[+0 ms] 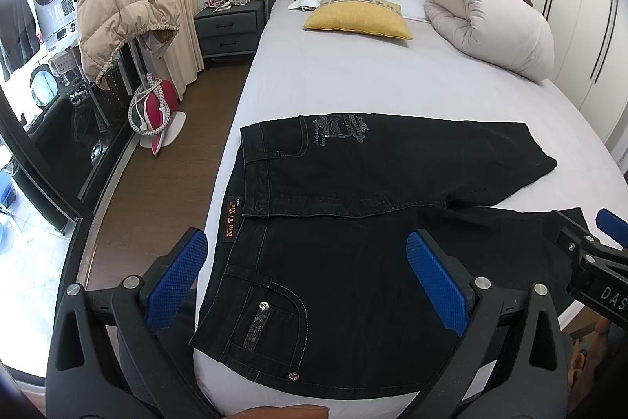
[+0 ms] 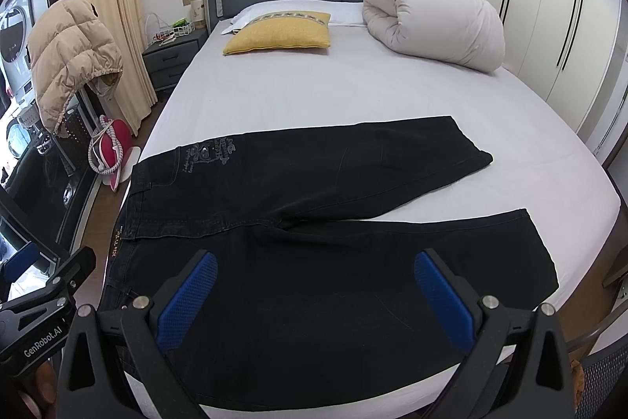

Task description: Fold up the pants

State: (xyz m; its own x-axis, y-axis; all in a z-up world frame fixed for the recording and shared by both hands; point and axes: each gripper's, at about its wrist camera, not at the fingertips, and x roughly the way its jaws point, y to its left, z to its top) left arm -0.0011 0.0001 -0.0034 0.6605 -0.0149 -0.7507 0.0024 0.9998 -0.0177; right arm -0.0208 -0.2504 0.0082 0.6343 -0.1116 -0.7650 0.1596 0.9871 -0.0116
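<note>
Black pants (image 1: 353,222) lie spread flat across the foot of the bed, waistband at the left edge, both legs running right and splayed apart. The right wrist view shows the same pants (image 2: 314,242) with the near leg's hem at the right. My left gripper (image 1: 306,269) hovers open over the waistband and near hip pocket, nothing between its blue pads. My right gripper (image 2: 314,289) is open above the near leg's thigh, also holding nothing. The right gripper's body shows at the right edge of the left wrist view, over the near leg's hem end.
The bed (image 2: 353,93) carries a yellow cushion (image 2: 278,34), a rolled white duvet (image 2: 435,22) and a purple pillow at the head. Left of the bed: wooden floor, a nightstand (image 1: 227,30), a beige jacket (image 1: 121,6) on a stand, a pink iron-like item (image 1: 157,108). Wardrobe doors at right.
</note>
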